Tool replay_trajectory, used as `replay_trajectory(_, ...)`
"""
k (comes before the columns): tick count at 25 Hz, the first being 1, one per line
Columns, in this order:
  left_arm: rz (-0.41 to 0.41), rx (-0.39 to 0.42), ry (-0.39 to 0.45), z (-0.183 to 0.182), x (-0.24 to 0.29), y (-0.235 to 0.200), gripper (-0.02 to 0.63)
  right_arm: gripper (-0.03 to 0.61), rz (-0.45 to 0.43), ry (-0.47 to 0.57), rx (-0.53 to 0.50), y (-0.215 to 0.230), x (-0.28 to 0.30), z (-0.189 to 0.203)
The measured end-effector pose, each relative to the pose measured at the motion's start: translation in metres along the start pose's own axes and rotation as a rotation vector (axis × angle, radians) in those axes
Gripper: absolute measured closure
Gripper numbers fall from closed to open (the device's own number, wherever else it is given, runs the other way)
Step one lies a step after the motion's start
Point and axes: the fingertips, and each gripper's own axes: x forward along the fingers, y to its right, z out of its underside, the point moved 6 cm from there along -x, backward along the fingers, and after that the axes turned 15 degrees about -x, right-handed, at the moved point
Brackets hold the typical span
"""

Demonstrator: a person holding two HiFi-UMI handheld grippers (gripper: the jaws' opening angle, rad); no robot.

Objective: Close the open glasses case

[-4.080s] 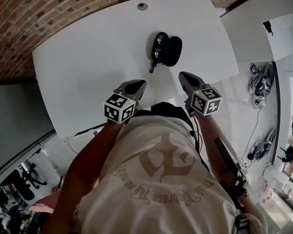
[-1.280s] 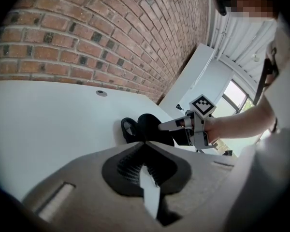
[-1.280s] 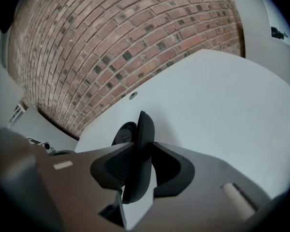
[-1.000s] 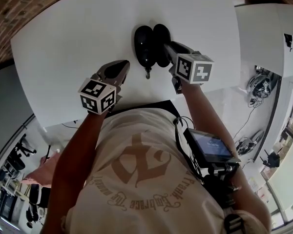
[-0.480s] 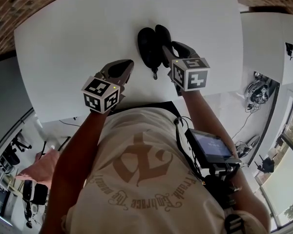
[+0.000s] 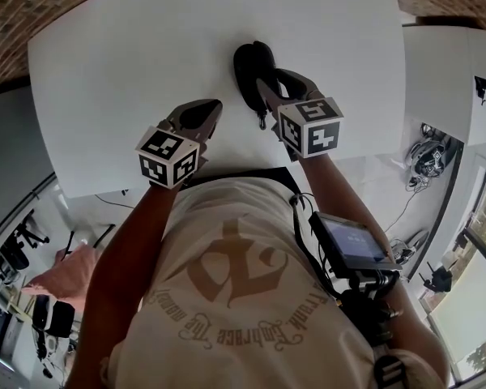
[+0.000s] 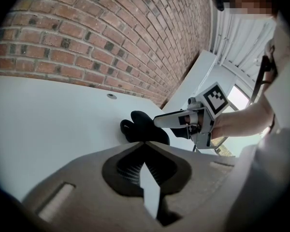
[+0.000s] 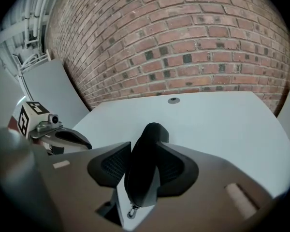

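Black glasses case [image 6: 248,63] folded together — right gripper [image 8: 144,151] fingers just opening around it; left gripper [image 7: 145,146] clenched.

Matt black fabric glasses case [image 8: 145,168], smooth white table [image 6: 146,71], rough red brick wall [image 8: 183,42]

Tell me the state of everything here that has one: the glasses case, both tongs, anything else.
Glasses case: lid folded over the base, nearly shut; zip cannot be judged.
Right tongs: apart around the case, have just been opening, seemingly letting go.
Left tongs: shut, empty, off the case.
Screen at the person's waist: lit.
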Motion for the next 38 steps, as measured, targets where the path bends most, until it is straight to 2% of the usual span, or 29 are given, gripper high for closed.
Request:
replay_trajectory(9, -0.012, -0.003, 0.005, 0.004, -0.005, 0.001, 0.614, 0.467, -0.070, 0.000, -0.011, -0.016, 0.019, 0.001)
replay_trajectory(17, -0.024, -0.011, 0.021, 0.007, -0.015, 0.004, 0.612, 0.572, -0.084, -0.051, -0.012, -0.029, 0.036, 0.003)
replay_trajectory(25, -0.029, -0.010, 0.024, 0.004, -0.013, 0.007, 0.614, 0.572, -0.134, -0.048, -0.006, -0.033, 0.041, 0.002)
replay_trajectory(30, -0.031, -0.008, 0.020, 0.003, -0.011, 0.011, 0.613, 0.572, -0.159, -0.033, -0.041, -0.041, 0.043, 0.001)
replay_trajectory(38, -0.073, -0.019, 0.040, 0.006, -0.020, 0.013, 0.612, 0.573, -0.225, -0.002, -0.041, -0.057, 0.045, -0.005)
